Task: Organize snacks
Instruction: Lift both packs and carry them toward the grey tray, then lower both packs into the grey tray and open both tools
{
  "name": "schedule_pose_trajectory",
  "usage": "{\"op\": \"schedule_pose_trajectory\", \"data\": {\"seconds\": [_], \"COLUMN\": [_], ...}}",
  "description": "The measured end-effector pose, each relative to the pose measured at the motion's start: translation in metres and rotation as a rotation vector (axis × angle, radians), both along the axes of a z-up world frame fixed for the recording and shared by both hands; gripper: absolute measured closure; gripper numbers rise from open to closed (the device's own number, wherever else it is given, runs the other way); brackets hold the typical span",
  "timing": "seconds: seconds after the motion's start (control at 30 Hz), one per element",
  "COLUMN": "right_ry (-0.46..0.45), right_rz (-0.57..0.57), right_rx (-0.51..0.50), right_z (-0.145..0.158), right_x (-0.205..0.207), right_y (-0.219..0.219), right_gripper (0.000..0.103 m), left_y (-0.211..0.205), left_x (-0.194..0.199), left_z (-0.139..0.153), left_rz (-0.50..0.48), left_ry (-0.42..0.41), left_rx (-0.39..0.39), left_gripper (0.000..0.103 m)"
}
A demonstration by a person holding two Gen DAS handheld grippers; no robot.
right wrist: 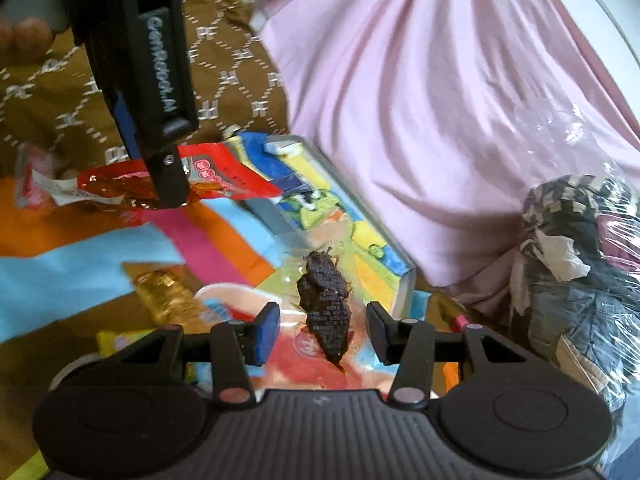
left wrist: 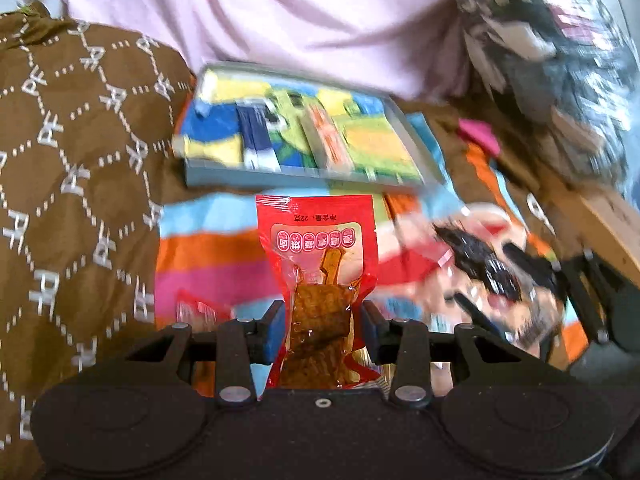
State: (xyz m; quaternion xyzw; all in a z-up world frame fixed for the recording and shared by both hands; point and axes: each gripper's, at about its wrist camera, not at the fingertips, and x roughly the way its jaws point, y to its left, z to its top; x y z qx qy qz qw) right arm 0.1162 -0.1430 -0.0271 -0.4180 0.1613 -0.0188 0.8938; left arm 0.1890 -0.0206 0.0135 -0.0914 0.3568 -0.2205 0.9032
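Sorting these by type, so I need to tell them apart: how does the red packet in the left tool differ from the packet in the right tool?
The red packet is mostly opaque red with printed labels; the clear packet is see-through at its top.
The red packet holds brown, orange-tinted pieces; the clear packet holds one dark, nearly black lump.
Both are small sealed snack packets, one in the left tool, one in the right tool, near the tray.

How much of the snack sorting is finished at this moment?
Done: several packets already lie in the grey tray. In hand: the left tool holds a red snack packet, and the right tool holds a clear packet with a dark snack. Left: a gold packet and other loose packets on the striped cloth.
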Motion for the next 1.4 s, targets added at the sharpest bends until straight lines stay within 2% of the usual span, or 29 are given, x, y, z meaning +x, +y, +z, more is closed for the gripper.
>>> {"op": "schedule_pose_trajectory", "data": {"seconds": [0.2, 0.43, 0.57, 0.77, 1.07, 1.23, 1.4], "right_ry": [-0.076, -0.135, -0.152, -0.120, -0.048, -0.008, 0.016], "right_rz": [0.000, -0.010, -0.032, -0.090, -0.125, -0.148, -0.175], "right_rx": [-0.022, 0.019, 0.113, 0.205, 0.310, 0.450, 0.574], "right_z": [0.006, 0.032, 0.047, 0.041, 0.016, 0.012, 0.011], "right_x": [0.037, 0.116, 0.154, 0.191, 0.220, 0.229, 0.236], "right_y": [-0.007, -0.012, -0.016, -0.033, -0.043, -0.056, -0.073], "right_gripper": [0.051, 0.051, 0.051, 0.051, 0.051, 0.051, 0.050], "left_y": [-0.002, -0.004, -0.010, -0.029, -0.054, -0.063, -0.073], "left_x": [0.050, 0.108, 0.155, 0.212, 0.242, 0.249, 0.253], "left_z": [0.017, 0.038, 0.044, 0.040, 0.015, 0.000, -0.004], "left_rz": [0.122, 0.240, 0.292, 0.322, 0.331, 0.331, 0.320], "left_ry": [-0.056, -0.166, -0.066, -0.006, 0.006, -0.008, -0.025], "left_rx": [-0.075, -0.090, -0.112, -0.116, 0.028, 0.096, 0.150], "left_gripper": [0.061, 0.060, 0.060, 0.060, 0.058, 0.057, 0.049]}}
